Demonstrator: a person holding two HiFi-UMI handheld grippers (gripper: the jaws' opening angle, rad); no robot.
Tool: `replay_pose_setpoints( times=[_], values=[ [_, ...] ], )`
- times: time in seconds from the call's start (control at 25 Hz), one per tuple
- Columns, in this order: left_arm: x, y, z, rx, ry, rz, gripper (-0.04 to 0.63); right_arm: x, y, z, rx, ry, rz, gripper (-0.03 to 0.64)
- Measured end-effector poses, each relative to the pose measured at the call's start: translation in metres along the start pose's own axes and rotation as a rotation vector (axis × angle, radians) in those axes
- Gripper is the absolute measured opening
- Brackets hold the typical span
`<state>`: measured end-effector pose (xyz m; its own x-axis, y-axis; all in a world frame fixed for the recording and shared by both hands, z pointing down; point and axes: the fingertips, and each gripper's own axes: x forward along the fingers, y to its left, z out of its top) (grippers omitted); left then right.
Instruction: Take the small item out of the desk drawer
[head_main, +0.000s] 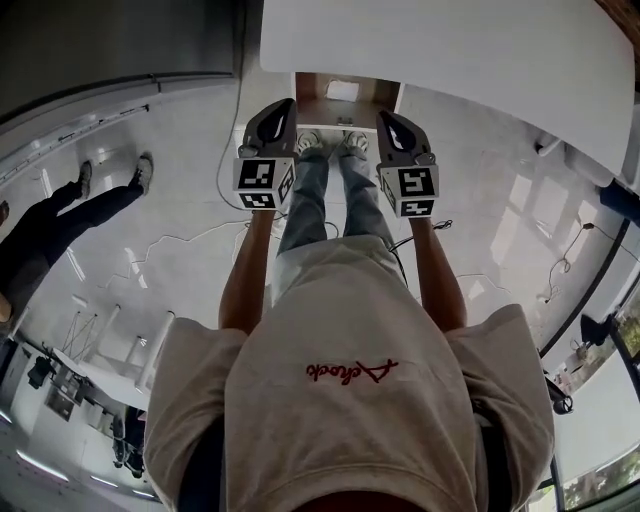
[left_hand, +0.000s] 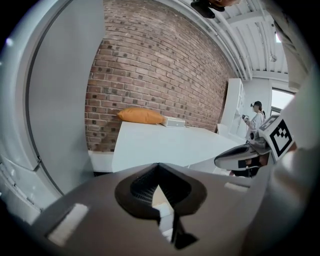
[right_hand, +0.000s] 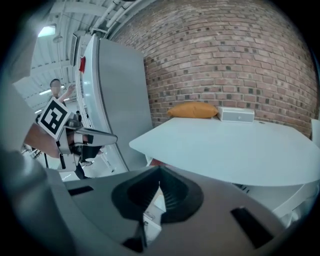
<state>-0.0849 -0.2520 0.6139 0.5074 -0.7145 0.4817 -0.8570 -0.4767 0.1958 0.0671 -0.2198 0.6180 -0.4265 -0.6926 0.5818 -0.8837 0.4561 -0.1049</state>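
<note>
- You are holding the left gripper (head_main: 286, 108) and right gripper (head_main: 386, 118) side by side over the open drawer (head_main: 318, 108), both jaws clenched empty.
- The small item (head_main: 343, 90) is lying in the drawer near the tabletop (head_main: 450, 50) edge, long side crosswise.

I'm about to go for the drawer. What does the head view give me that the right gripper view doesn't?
Only the head view: a look down into the open drawer, with a white item inside, and the person's shoes below it.
Only the right gripper view: the brick wall, and an orange cushion and white box at the desk's far edge.
Both: the white desk and the left hand-held gripper.
</note>
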Motion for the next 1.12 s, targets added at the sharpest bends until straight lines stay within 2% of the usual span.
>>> replay_pose_setpoints(
  times=[0.56,0.88,1.12],
  values=[
    [0.001,-0.01,-0.081,-0.053,0.086,-0.002,0.009,0.009,0.022,-0.09,0.053,0.128,0.053,0.012],
    [0.006,-0.011,-0.108,-0.072,0.109,-0.012,0.009,0.02,0.032,-0.119,0.045,0.186,0.079,0.012],
    [0.018,-0.01,-0.12,-0.085,0.111,-0.022,0.009,0.04,0.029,-0.129,0.029,0.184,0.089,0.012]
  ],
)
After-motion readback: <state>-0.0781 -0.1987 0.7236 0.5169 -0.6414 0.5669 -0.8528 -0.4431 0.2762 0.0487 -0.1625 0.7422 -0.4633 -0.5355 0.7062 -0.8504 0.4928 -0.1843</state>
